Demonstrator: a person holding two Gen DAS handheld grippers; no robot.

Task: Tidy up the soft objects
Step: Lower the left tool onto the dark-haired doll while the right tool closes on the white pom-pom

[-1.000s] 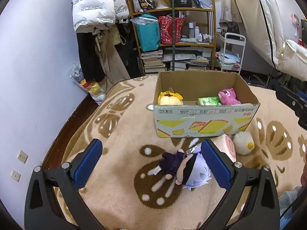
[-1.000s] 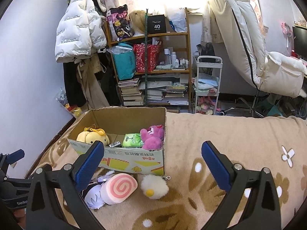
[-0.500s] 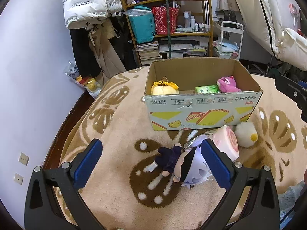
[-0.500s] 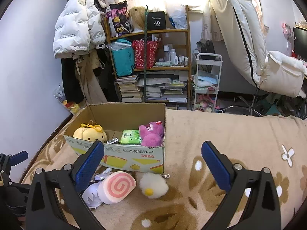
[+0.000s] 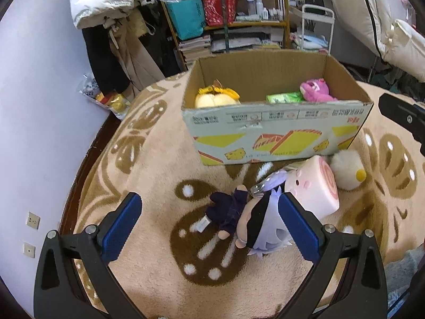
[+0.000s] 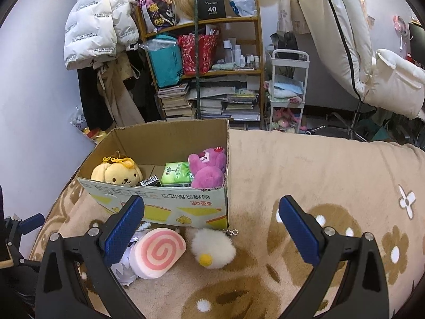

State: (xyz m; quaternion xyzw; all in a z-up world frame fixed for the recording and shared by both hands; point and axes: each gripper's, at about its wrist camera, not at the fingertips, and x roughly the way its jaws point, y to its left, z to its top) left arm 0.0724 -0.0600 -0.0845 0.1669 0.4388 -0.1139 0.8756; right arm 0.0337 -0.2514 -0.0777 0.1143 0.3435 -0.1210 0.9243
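A corrugated cardboard box [image 5: 276, 130], open-topped with yellow printed panels, sits on a plush beige blanket [image 5: 148, 164] patterned with brown butterflies and flowers, toward its far edge. Inside lie a rounded yellow dog plush [image 6: 117, 175], a glossy green tissue pack [image 6: 176, 173] and a fuzzy magenta bear plush [image 6: 208, 168]. Just in front of the box's near wall, on the blanket, three soft toys cluster: a chibi doll [image 5: 248, 219] with pale lavender hair, a black blindfold and dark clothes, lying on its side; a cylindrical pink swirl-roll cushion [image 6: 158, 252] touching the doll's head; and a fluffy white chick plush [image 6: 213, 247] with a yellow beak and bead chain. The left tool [image 5: 209, 228] hovers over the doll, blue ribbed pads spread wide, empty. The right tool [image 6: 211, 228] is likewise wide and empty, above the roll and chick.
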